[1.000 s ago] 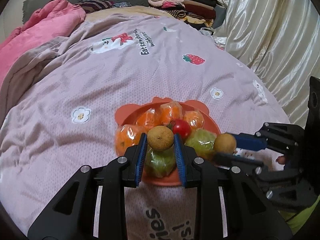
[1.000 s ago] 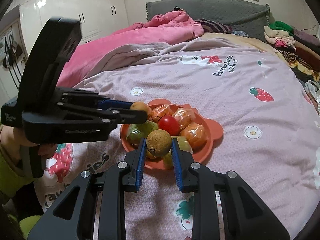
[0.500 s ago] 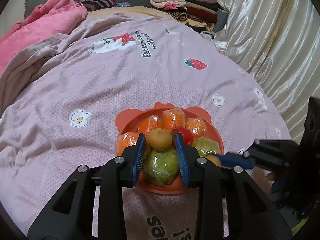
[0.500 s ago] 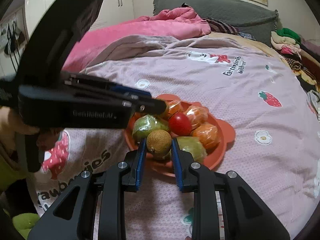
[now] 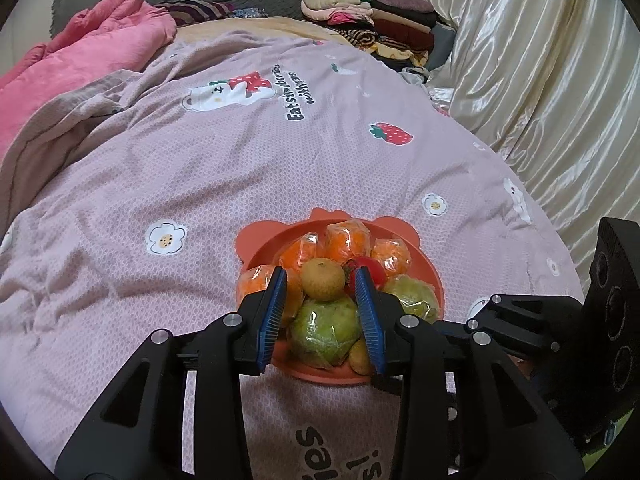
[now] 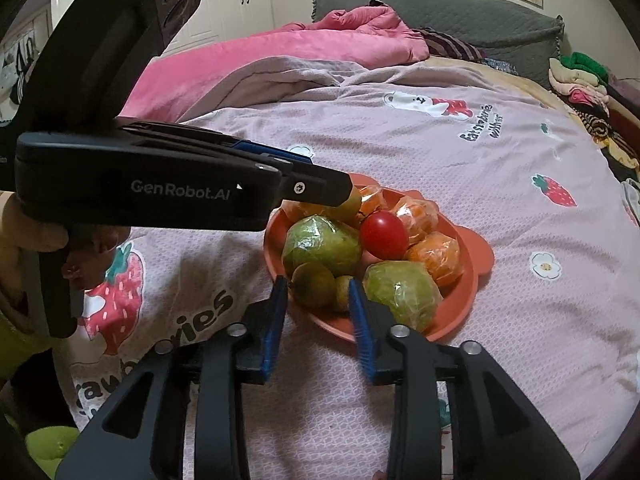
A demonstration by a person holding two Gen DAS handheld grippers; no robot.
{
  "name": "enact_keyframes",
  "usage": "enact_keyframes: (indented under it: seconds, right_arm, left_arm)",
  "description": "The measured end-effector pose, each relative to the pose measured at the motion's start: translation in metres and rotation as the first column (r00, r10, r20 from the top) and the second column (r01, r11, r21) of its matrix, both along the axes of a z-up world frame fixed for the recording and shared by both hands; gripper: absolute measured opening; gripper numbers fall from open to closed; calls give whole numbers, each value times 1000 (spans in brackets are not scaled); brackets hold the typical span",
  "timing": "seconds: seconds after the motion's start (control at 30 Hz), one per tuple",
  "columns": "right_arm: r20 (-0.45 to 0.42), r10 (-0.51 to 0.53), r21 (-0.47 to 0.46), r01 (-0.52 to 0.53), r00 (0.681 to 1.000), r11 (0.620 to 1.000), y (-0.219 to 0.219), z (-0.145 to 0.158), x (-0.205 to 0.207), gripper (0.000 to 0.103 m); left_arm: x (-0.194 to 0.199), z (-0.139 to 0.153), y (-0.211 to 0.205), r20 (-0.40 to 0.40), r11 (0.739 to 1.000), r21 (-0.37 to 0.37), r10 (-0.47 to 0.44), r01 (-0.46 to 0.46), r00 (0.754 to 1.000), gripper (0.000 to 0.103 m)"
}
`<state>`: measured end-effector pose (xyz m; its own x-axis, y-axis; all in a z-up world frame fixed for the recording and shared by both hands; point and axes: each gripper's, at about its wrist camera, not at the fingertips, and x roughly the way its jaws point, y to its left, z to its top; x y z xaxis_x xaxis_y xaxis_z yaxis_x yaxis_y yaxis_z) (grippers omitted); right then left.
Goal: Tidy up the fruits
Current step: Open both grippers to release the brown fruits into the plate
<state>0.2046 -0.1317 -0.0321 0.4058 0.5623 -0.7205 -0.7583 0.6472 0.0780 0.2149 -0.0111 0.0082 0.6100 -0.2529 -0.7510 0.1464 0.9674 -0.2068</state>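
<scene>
Both sets of jaws have just been opening and now stand apart: the left gripper has let its brown fruit settle on the pile, and the right gripper has dropped its own brown fruit into the orange plate on the bed.

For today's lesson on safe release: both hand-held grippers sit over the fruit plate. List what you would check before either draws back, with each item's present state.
1. Left hand-held gripper pads clear of the brown fruit: ok; jaws have just been opening.
2. Right hand-held gripper pads clear of its round fruit: ok, jaws just opened.
3. Brown fruit settled on the pile: cannot tell.
4. All fruit inside the orange plate: ok.
5. Grippers apart from each other: cannot tell.
</scene>
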Motion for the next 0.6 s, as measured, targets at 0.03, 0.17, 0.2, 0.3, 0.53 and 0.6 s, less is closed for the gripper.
enact_keyframes:
  seconds: [0.03, 0.17, 0.2, 0.3, 0.53, 0.6]
  right_arm:
    - [1, 1, 0, -1, 1000, 1000, 0, 0, -1, 35]
    - [2, -13, 10, 13, 1000, 1000, -4, 3, -5, 43]
    - [1, -18, 14, 18, 1000, 1000, -5, 3, -6, 44]
    - [-6, -36, 30, 36, 999, 999, -11, 5, -9, 46]
    - [-8, -94, 56, 94, 996, 994, -30, 8, -18, 60]
    - [-8, -110, 58, 110, 994, 992, -34, 9, -20, 67]
  left_arm:
    - [0, 0, 0, 0, 1000, 1, 0, 0, 1000, 28]
    - [-1, 1, 0, 3, 1000, -1, -2, 2, 1000, 28]
    - [-1, 2, 0, 4, 1000, -1, -3, 3, 1000, 28]
    - [-2, 2, 0, 6, 1000, -1, -3, 3, 1000, 28]
    - [-6, 7, -4, 18, 1000, 3, -8, 8, 1000, 30]
    - [-8, 9, -5, 25, 1000, 5, -8, 8, 1000, 34]
